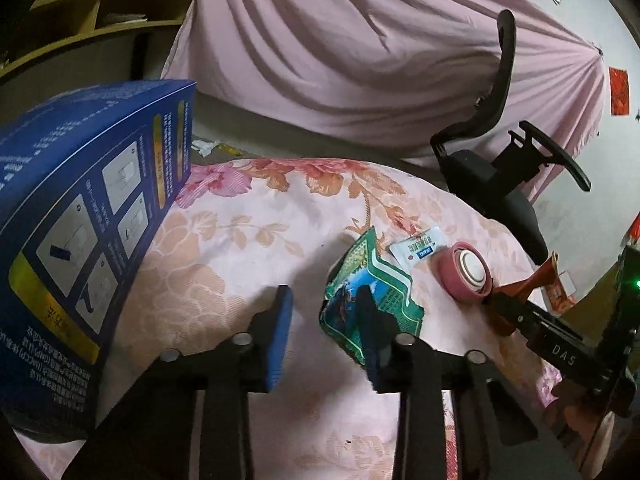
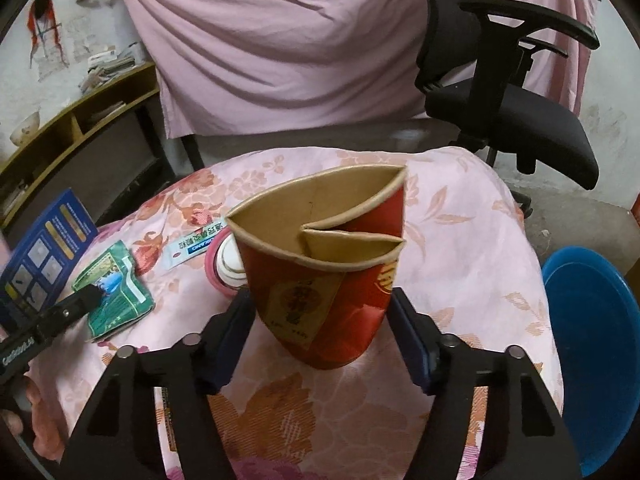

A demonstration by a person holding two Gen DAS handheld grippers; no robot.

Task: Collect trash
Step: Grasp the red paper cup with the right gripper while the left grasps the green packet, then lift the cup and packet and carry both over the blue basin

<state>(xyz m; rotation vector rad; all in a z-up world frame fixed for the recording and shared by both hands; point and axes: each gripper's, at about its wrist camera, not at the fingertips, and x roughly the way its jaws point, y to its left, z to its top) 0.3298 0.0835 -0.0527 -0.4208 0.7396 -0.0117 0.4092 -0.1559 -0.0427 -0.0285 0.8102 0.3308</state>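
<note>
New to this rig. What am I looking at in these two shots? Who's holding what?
There is no robot. A person holds a two-finger gripper in each hand, and each has a fisheye camera looking along its fingers. One picture is from the left gripper, which has one finger over a green wrapper but is not clamped. The other is from the right gripper, which is squeezing a crushed red paper cup. The flowered cloth also carries a blue box, a white sachet and a pink round object.

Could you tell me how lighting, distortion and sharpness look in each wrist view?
Left wrist view: dim, dark vignetted corners, the blue box bowed by the fisheye, the green wrapper reasonably sharp. Right wrist view: brighter and even, crushed red cup crisp, office chair bent near the edge.
</note>
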